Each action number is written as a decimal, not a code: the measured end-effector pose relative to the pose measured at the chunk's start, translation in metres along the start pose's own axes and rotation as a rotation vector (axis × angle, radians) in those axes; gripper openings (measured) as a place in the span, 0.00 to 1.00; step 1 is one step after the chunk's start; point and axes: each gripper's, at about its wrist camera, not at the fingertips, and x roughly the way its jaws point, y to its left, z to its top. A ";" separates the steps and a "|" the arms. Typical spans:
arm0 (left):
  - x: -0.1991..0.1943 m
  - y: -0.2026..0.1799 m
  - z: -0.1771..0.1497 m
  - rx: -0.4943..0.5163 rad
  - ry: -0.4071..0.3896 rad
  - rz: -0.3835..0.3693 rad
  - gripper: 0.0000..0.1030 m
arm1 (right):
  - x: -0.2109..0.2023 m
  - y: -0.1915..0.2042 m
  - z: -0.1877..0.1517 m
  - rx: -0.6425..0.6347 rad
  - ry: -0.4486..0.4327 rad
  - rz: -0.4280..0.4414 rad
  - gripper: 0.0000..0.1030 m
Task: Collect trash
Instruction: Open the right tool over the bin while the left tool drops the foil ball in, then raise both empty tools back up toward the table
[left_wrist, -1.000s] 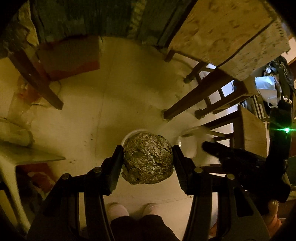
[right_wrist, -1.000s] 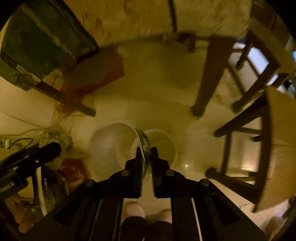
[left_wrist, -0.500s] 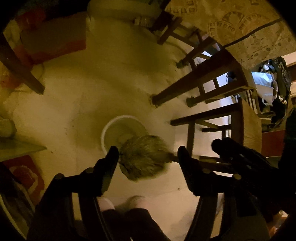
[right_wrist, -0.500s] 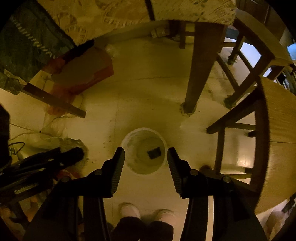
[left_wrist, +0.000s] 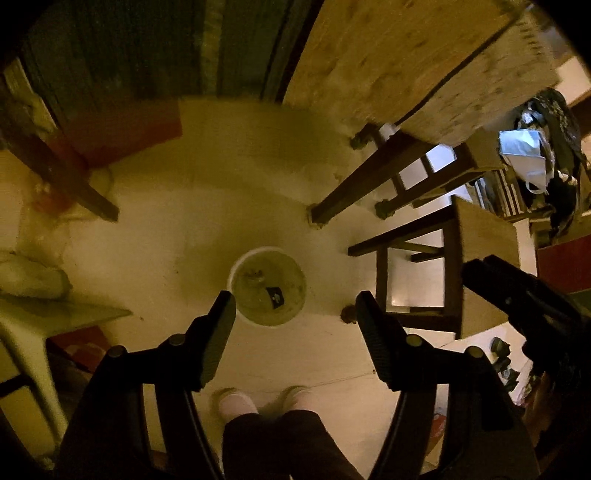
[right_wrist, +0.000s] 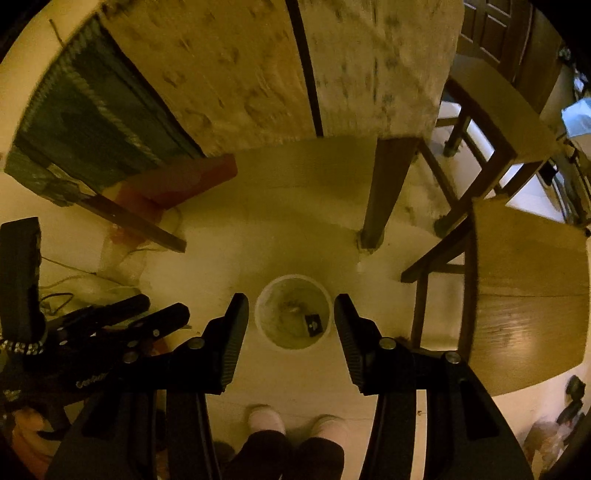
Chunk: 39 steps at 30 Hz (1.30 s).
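Note:
A white round bin (left_wrist: 236, 269) stands on the pale floor below both grippers; it also shows in the right wrist view (right_wrist: 264, 295). Inside it lie a crumpled foil ball (left_wrist: 255, 277), seen too in the right wrist view (right_wrist: 291, 306), and a small black item (left_wrist: 275, 295), also visible from the right wrist (right_wrist: 313, 324). My left gripper (left_wrist: 295, 299) is open and empty, high above the bin. My right gripper (right_wrist: 290, 302) is open and empty, also high above it. The right gripper's body appears at the right of the left wrist view (left_wrist: 524, 302).
A cloth-covered table (right_wrist: 295, 66) with dark wooden legs (right_wrist: 384, 192) stands behind the bin. Wooden chairs (right_wrist: 524, 288) stand to the right. A red box (left_wrist: 125, 133) lies at the far left. My feet (left_wrist: 266, 402) are just in front of the bin.
My left gripper opened and the foil ball dropped into the bin. My right gripper opened from shut, and both grippers rose higher above the bin.

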 end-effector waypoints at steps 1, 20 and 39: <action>-0.014 -0.003 0.002 0.008 -0.012 0.002 0.64 | -0.008 0.002 0.001 -0.002 -0.008 0.002 0.43; -0.299 -0.061 0.000 0.150 -0.377 0.003 0.64 | -0.247 0.079 0.018 -0.081 -0.315 0.002 0.46; -0.516 -0.063 -0.035 0.258 -0.852 -0.033 0.83 | -0.426 0.145 0.003 -0.136 -0.828 -0.062 0.81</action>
